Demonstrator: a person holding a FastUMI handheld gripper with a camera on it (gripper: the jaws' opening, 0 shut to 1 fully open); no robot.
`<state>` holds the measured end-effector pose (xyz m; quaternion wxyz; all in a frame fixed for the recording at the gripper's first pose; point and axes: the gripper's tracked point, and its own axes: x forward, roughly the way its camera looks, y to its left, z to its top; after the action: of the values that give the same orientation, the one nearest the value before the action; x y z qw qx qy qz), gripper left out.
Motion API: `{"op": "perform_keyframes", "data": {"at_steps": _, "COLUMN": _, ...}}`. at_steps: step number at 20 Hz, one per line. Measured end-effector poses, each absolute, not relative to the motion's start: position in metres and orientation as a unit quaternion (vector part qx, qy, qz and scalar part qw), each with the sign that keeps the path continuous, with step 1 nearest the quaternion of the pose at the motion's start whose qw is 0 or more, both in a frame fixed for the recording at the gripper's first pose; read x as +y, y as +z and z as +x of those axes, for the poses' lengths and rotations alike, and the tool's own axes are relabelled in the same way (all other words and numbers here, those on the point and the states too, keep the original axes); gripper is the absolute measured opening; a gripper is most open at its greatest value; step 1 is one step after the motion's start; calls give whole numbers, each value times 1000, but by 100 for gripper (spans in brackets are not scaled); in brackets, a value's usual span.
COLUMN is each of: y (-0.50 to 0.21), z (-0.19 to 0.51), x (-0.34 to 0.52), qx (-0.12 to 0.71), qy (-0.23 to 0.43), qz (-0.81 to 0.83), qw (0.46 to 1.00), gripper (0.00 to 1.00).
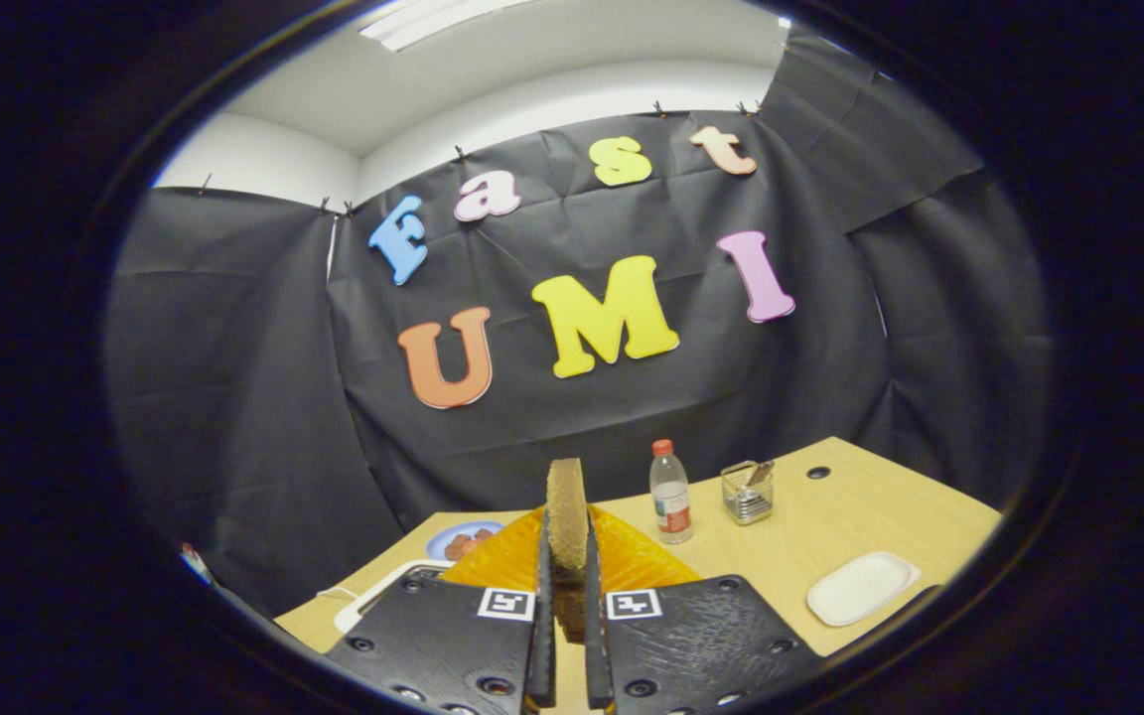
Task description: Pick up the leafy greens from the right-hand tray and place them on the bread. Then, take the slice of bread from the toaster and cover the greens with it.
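Gripper view. I have the gripper point(566, 596) pinching the slice of bread point(566, 516) edge-on: both fingers press its flat faces, and the slice stands upright between them, its long axis running up the centre of the frame, top edge above the fingertips.

Directly behind the slice, lower centre, lies an orange ridged surface point(632, 561); I cannot tell whether it is a tray or a mat, and the fingers hide what sits on it. I cannot see the greens or the bottom bread from here, so I judge they lie below the fingers, hidden.

Table point(830, 516), right of centre: plastic bottle with a red cap point(670, 494), a small clear holder point(748, 493), then a white tray point(862, 587) at lower right, nothing visible on it. Left of the slice: a blue plate point(463, 541) with brownish pieces, and a white edge point(383, 591) at lower left.

Judgement: second half of the task, bread in hand. The coming move turns on rotating the slice from vertical to flat and lowering it onto the target beneath the gripper.
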<state>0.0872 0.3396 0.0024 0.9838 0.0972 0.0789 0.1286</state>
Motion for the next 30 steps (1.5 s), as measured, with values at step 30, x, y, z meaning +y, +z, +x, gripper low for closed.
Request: {"op": "perform_keyframes", "data": {"at_steps": 30, "y": -183, "z": 104, "x": 332, "qx": 223, "qy": 127, "qz": 180, "qw": 950, "gripper": 11}}
